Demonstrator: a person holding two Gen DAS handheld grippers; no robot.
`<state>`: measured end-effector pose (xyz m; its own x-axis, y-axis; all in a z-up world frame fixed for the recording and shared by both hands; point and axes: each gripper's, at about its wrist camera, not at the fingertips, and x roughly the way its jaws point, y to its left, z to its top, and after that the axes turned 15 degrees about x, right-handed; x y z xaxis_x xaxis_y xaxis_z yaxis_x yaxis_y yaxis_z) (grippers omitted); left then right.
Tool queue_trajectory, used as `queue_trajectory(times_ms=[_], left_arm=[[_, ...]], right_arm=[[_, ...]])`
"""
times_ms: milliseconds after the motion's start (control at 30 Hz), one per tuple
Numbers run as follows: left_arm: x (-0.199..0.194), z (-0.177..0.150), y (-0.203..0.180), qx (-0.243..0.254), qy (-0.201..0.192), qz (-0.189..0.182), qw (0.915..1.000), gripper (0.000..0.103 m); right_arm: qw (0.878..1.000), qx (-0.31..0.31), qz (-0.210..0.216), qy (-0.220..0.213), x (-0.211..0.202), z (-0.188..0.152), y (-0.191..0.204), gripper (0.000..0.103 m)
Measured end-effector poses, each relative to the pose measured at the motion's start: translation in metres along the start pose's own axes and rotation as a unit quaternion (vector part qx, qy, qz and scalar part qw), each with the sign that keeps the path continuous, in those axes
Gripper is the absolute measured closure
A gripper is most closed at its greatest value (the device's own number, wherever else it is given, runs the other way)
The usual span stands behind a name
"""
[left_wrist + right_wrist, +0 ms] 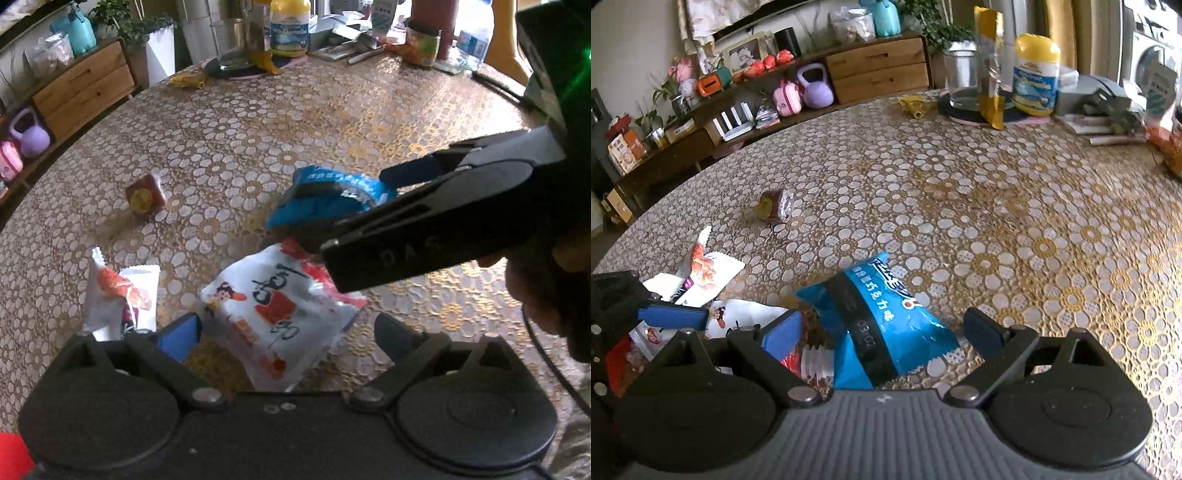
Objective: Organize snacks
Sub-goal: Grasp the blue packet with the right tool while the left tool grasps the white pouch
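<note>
near edge: blue snack packet (882, 325), white-red snack bag (273, 314), white wrapper (118, 295) crowd together | left: small brown snack (144, 197) stands apart | middle tablecloth (1015, 221): open | far edge: glass jar (960, 79), yellow-lidded bottle (1036, 75) block

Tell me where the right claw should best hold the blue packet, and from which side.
Probably at the packet's puffed middle, near the dark band, coming down from above. The blue packet lies flat on the table, lengthwise between the open fingers of the right claw, so they can close on its two long sides. The flat sealed ends give less to grip.
</note>
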<state>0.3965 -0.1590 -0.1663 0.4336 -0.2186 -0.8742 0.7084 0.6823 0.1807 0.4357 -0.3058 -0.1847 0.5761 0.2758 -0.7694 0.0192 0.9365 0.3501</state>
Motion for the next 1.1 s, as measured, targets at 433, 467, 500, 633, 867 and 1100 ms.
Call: queue_trajectory(times_ms=[433, 467, 500, 633, 867, 1100], left_arm=[[0.005, -0.002, 0.006, -0.026, -0.004, 0.0, 0.9997, 0.01], [0.004, -0.002, 0.006, -0.028, -0.003, 0.001, 0.9996, 0.01], [0.003, -0.002, 0.006, -0.028, -0.002, 0.002, 0.9996, 0.01], [0.0, -0.004, 0.004, -0.035, 0.001, 0.009, 0.9993, 0.012], [-0.013, -0.007, 0.0, -0.055, 0.002, 0.021, 0.9983, 0.012], [-0.039, -0.011, -0.011, -0.071, -0.009, 0.026, 0.9971, 0.012]], right_arm=[[1.0, -0.011, -0.008, -0.026, -0.001, -0.006, 0.007, 0.032], [1.0, -0.011, -0.01, -0.026, -0.002, -0.006, 0.006, 0.035], [1.0, -0.012, -0.01, -0.027, -0.003, -0.007, 0.005, 0.04], [0.999, -0.008, -0.014, -0.033, -0.009, -0.009, 0.003, 0.052], [0.999, 0.011, -0.023, -0.044, -0.031, -0.014, -0.002, 0.054], [0.998, 0.012, -0.021, -0.054, -0.069, -0.023, -0.002, 0.055]])
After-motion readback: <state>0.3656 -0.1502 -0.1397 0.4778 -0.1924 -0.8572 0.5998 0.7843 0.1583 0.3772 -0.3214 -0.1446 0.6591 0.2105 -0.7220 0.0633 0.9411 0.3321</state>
